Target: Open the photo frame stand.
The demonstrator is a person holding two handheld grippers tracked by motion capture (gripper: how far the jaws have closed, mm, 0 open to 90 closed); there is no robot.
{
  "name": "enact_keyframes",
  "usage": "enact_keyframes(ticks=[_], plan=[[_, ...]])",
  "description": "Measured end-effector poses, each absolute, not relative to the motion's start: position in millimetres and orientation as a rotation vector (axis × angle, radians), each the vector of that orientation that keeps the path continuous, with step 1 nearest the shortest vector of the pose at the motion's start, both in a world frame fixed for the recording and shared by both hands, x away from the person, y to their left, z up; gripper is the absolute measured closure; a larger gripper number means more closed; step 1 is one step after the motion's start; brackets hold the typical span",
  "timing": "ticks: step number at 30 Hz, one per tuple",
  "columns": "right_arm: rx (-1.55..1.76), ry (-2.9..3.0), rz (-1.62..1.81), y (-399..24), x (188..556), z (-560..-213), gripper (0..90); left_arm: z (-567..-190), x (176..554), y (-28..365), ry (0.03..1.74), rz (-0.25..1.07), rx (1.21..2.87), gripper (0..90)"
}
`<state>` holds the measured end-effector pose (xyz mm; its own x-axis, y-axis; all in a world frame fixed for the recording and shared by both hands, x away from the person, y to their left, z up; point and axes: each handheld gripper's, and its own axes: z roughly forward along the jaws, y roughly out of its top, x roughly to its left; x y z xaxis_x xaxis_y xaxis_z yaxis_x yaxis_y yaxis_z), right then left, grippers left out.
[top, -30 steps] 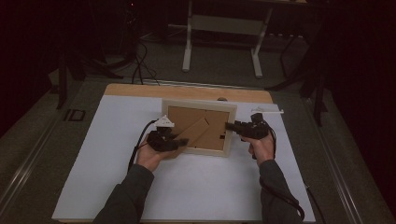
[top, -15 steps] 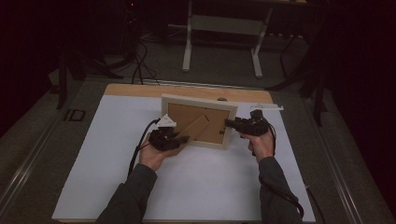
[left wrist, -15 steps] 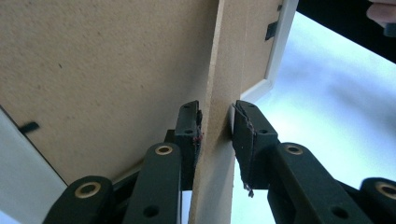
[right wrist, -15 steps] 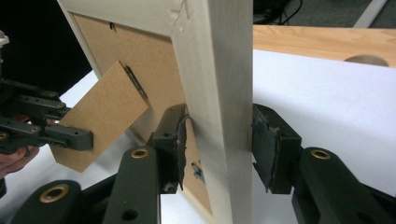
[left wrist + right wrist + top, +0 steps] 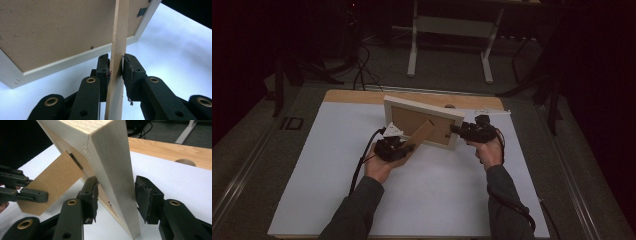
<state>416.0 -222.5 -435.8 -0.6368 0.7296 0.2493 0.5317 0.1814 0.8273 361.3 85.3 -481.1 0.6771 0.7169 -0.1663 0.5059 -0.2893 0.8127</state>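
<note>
A pale wooden picture frame [image 5: 424,109] stands tilted up on its lower edge at the middle of the table, its brown backing [image 5: 50,30] facing me. A brown fibreboard easel leg [image 5: 422,132] swings out from the backing. My left gripper [image 5: 409,147] is shut on that leg [image 5: 117,37], pads pressed on both faces [image 5: 115,67]. My right gripper [image 5: 456,130] is at the frame's right side. In the right gripper view its jaws straddle the frame's thick edge [image 5: 110,157], closed on it [image 5: 115,195]. The leg [image 5: 50,182] and the left gripper [image 5: 25,192] appear there too.
A white sheet [image 5: 437,190] covers most of the table, with a bare wooden strip [image 5: 362,96] along its far edge and a round hole [image 5: 449,106] behind the frame. Beyond the table stand a white metal stand [image 5: 452,25] and floor cables [image 5: 362,70].
The frame has been tipped from leaning low to nearly upright. The left gripper has drawn the easel leg out from the backing. Both hands moved slightly with it.
</note>
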Motion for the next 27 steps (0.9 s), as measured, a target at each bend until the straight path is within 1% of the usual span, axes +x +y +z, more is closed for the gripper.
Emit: enact_keyframes(ticks=[13,21,27], plan=[[1.178,2.206,1.398,-218.4,413.1,-435.3,52.2,-483.2,350.9,71.1,0.917,0.316,1.958,78.5],[1.163,2.211,1.396,-218.1,411.4,-435.4,49.0,-490.5,344.9,66.6,0.934,0.307,1.949,79.7],[1.159,2.241,1.419,-221.6,409.6,-437.1,46.4,-494.1,338.9,63.9,0.924,0.329,1.971,79.6]])
